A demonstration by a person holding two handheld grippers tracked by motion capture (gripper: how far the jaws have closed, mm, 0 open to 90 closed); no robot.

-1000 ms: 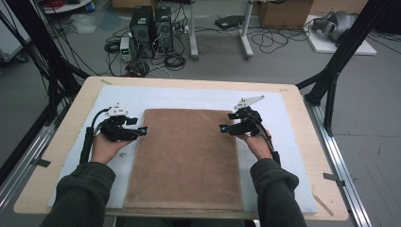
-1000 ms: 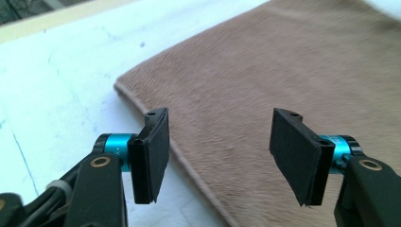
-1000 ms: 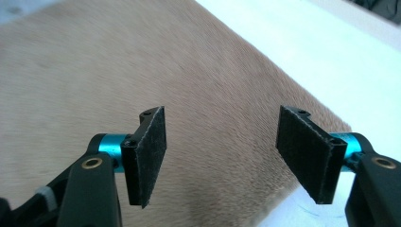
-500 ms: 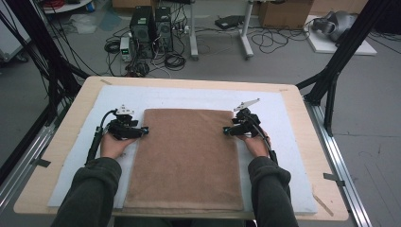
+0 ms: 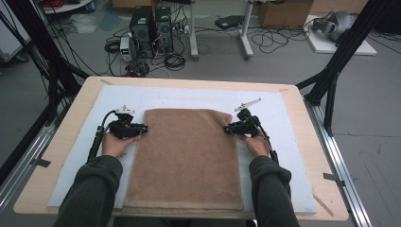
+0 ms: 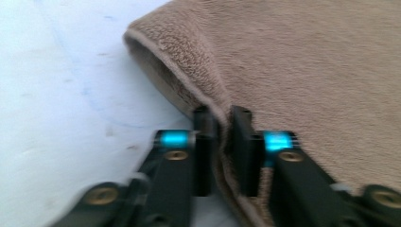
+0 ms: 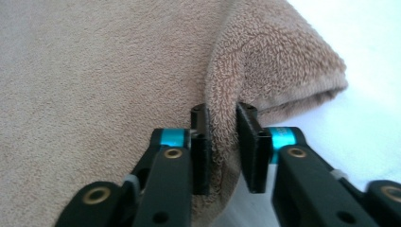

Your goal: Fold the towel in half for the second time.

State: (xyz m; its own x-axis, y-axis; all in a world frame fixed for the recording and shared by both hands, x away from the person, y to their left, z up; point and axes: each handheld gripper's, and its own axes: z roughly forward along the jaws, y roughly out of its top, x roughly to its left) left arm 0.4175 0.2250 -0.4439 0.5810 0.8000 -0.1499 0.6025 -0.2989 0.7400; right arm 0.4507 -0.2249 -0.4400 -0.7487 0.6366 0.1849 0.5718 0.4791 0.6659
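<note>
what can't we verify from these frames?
- Near edge of the brown terry towel: high view, cut off by the frame bottom and the dark sleeves.
- Towel layer count: left gripper view, blurred.
- Pinched hem in the right gripper: right gripper view, hidden by its black fingers.

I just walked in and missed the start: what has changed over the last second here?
Both hands came down to the towel. The left gripper and right gripper have just been closing and now pinch its side edges near the far corners, cloth bunched between the jaws. The towel lies flat where it was, on the white mat.
</note>
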